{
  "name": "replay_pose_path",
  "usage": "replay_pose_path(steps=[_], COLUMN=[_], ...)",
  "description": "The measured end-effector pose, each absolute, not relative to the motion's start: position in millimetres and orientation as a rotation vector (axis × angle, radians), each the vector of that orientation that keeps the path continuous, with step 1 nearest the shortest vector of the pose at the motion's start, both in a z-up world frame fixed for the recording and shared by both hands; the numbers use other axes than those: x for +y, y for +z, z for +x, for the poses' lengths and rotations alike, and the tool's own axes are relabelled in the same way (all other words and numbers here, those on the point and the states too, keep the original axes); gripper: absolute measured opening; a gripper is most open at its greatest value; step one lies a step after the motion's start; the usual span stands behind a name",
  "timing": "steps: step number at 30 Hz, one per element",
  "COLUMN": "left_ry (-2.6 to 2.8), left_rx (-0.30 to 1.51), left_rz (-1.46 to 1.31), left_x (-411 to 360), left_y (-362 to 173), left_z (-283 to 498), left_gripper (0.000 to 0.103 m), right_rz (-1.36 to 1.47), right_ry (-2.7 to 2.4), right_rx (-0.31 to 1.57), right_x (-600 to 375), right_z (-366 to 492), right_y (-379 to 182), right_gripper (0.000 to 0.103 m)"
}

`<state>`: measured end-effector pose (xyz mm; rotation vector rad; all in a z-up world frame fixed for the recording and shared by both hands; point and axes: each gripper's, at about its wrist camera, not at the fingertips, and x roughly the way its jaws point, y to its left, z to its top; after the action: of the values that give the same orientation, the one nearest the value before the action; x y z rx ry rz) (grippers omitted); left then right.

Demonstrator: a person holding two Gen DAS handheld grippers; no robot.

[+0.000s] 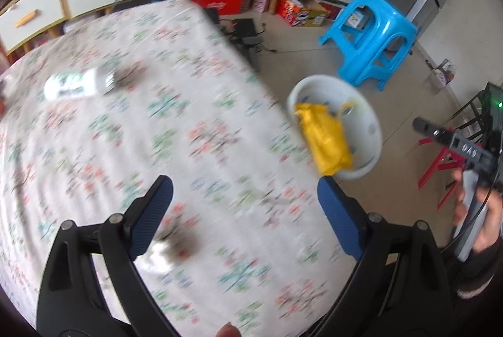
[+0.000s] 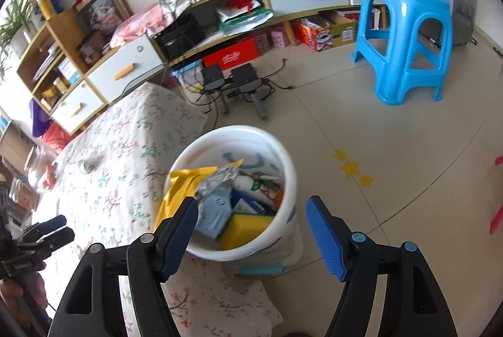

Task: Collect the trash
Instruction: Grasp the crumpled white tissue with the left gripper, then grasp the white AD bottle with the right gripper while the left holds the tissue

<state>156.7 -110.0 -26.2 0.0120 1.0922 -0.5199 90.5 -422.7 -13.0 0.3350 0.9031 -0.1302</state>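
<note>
A white trash bucket (image 2: pixel 284 167) stands on the floor beside the table. It holds a yellow wrapper (image 2: pixel 182 183), foil, cartons and a yellow sponge. In the left wrist view the bucket (image 1: pixel 374 129) and yellow wrapper (image 1: pixel 323 139) lie right of the table. A crushed clear plastic bottle (image 1: pixel 78 82) lies on the flowered tablecloth (image 1: pixel 157 132) at the far left. My left gripper (image 1: pixel 245 211) is open and empty above the table. My right gripper (image 2: pixel 251 227) is open and empty just above the bucket. The right gripper also shows at the left view's right edge (image 1: pixel 452 142).
A blue plastic stool (image 2: pixel 405 35) stands on the tiled floor beyond the bucket. A long cabinet with drawers (image 2: pixel 132 66) runs along the wall. Two black devices with cables (image 2: pixel 232 82) lie on the floor behind the table. A red stool (image 1: pixel 440 164) stands at right.
</note>
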Motion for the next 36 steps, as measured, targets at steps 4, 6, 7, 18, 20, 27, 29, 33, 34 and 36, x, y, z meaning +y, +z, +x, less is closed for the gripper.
replay_pose_path(steps=[4, 6, 7, 18, 20, 27, 29, 33, 34, 36], left_ry=[-0.485, -0.463, -0.458, -0.42, -0.415, -0.393, -0.394, -0.384, -0.369, -0.339], left_rx=[1.109, 1.133, 1.147, 1.23, 1.239, 1.222, 1.198, 1.153, 1.139, 1.12], left_rz=[0.004, 0.007, 0.006, -0.062, -0.075, -0.077, -0.075, -0.126, -0.138, -0.15], left_x=[-85, -74, -71, -48, -47, -37, -33, -13, -5, 9], left_y=[-36, -43, -47, -74, -77, -71, -64, -46, -41, -35], left_z=[149, 144, 142, 133, 134, 139, 139, 142, 143, 145], left_gripper=[0.093, 0.093, 0.093, 0.08, 0.068, 0.028, 0.027, 0.027, 0.027, 0.027], right_rz=[0.31, 0.301, 0.297, 0.246, 0.24, 0.232, 0.225, 0.212, 0.209, 0.197], right_ry=[-0.109, -0.095, -0.089, -0.048, -0.045, -0.034, -0.024, 0.005, 0.014, 0.037], right_rx=[0.917, 0.929, 0.933, 0.956, 0.96, 0.972, 0.976, 0.983, 0.984, 0.985], right_x=[-406, -397, -394, -357, -352, -333, -325, -302, -296, -277], right_z=[89, 89, 90, 99, 101, 113, 119, 134, 139, 149], right_y=[-15, -17, -17, -20, -21, -22, -21, -19, -19, -18], right_gripper=[0.076, 0.077, 0.077, 0.077, 0.077, 0.077, 0.077, 0.077, 0.077, 0.077])
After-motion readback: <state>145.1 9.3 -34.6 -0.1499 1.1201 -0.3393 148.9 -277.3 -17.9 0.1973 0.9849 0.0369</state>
